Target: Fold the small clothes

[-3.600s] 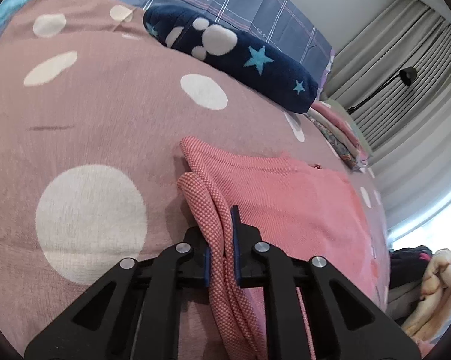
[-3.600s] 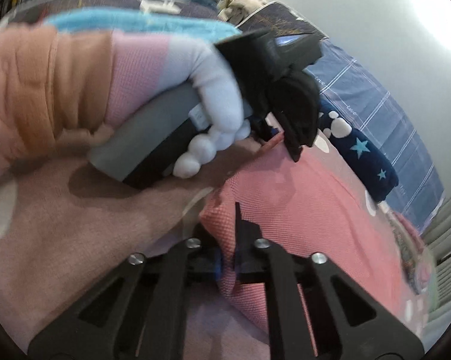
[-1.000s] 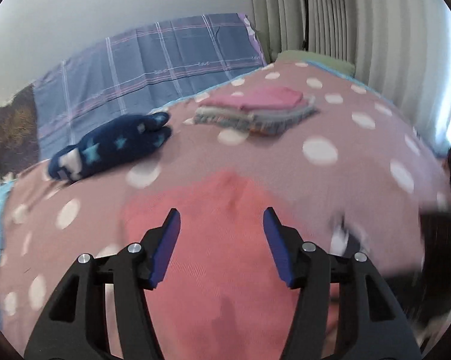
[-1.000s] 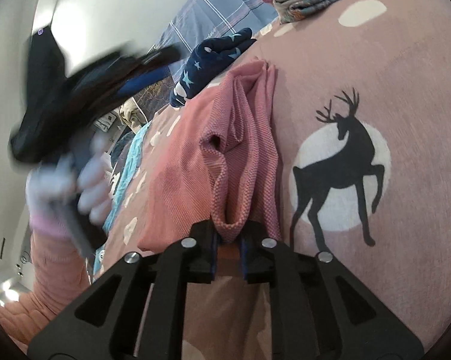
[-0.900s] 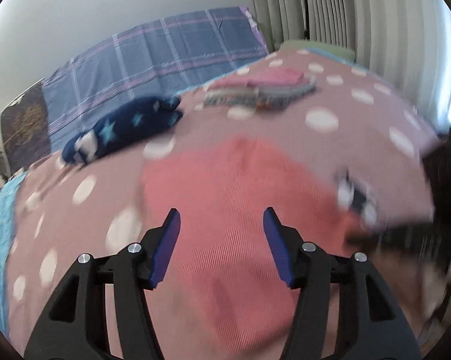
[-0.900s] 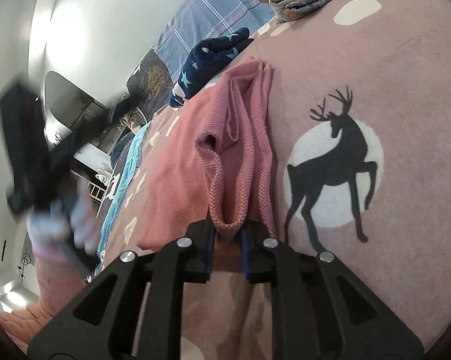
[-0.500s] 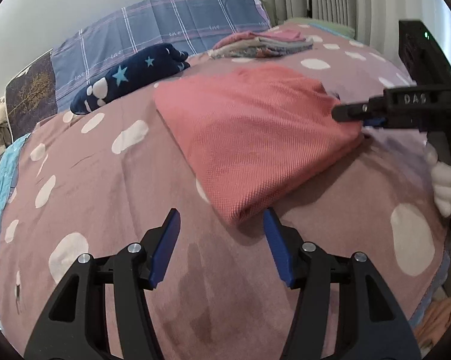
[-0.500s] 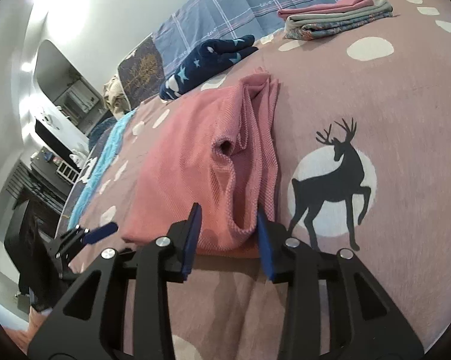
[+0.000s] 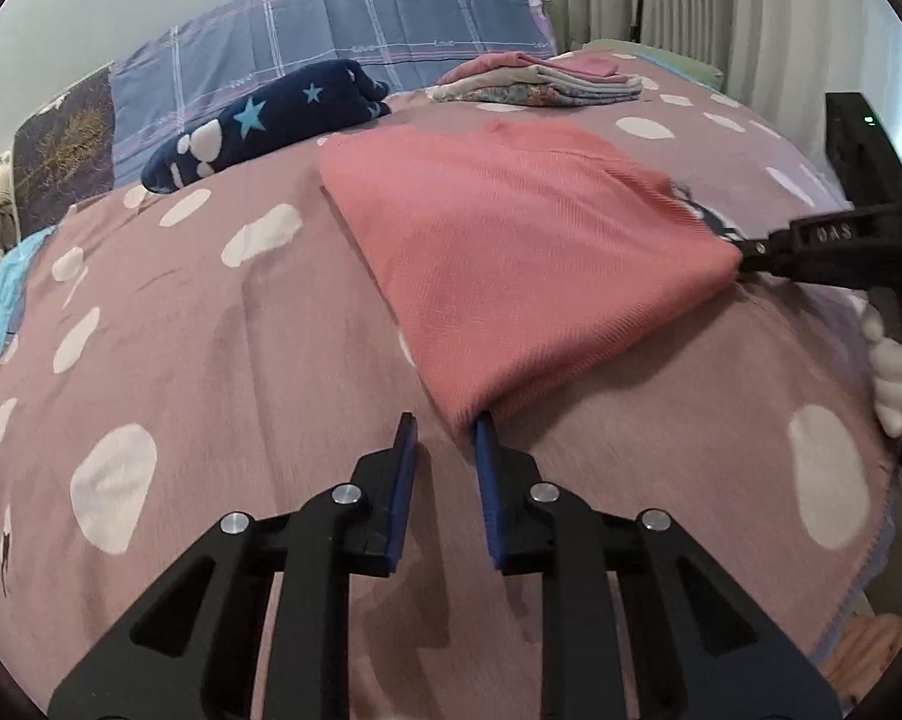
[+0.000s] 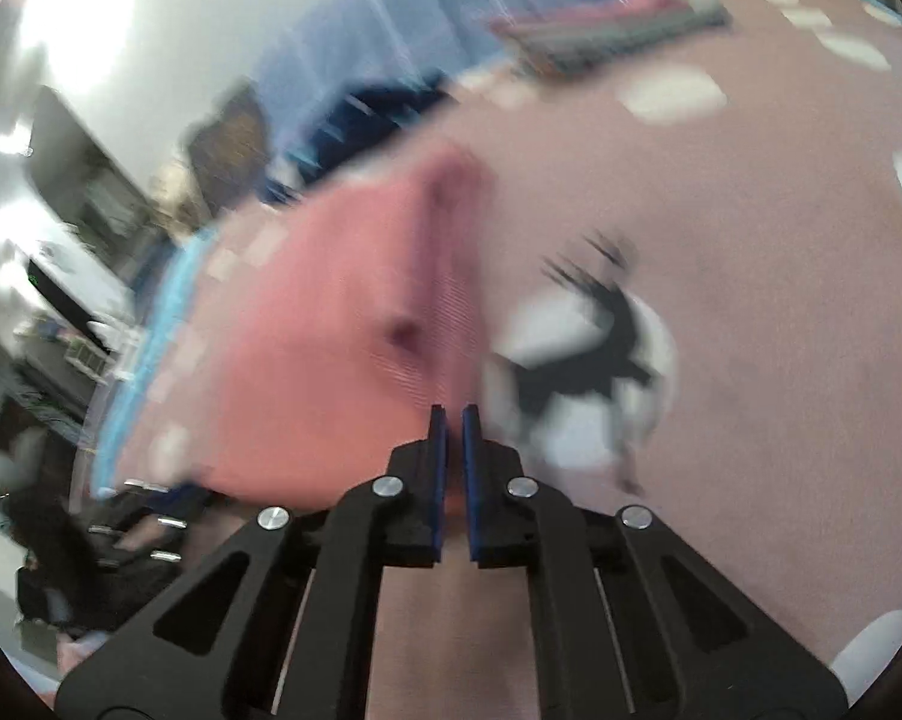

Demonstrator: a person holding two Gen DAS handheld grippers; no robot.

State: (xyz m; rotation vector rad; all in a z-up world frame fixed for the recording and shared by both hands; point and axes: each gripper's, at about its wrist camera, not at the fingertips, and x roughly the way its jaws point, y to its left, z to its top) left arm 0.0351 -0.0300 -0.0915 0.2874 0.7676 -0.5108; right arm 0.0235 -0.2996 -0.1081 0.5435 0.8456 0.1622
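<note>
I'm over the bed now, pink garment lying folded flat on the dotted bedspread, its near corner right at my left gripper. Those jaws are closing as I speak. The corner sits just at the tip of the right-hand pad, and I can't see cloth truly pinched between the pads yet, so I'd call it not grasped.

Over on the far side, my right gripper is clamped nearly shut at the garment's other near corner. In the left view its tip meets the cloth edge, and pink shows in the narrow slot between the pads, so I read that as gripping the garment. The right view is badly smeared, so I hold that loosely.

Progress: I judge the piece has had at least one fold, since doubled layers show along the near edge. What seems left is another fold across, then moving it to the finished stack at the head of the bed, where several folded pieces already lie.

Room to work: plenty of bare bedspread left of the garment and in front of it. The navy star-patterned bundle lies well apart, up by the plaid pillow. On the right the bed's edge is near my gloved hand, so I'd keep any swing toward the middle.
</note>
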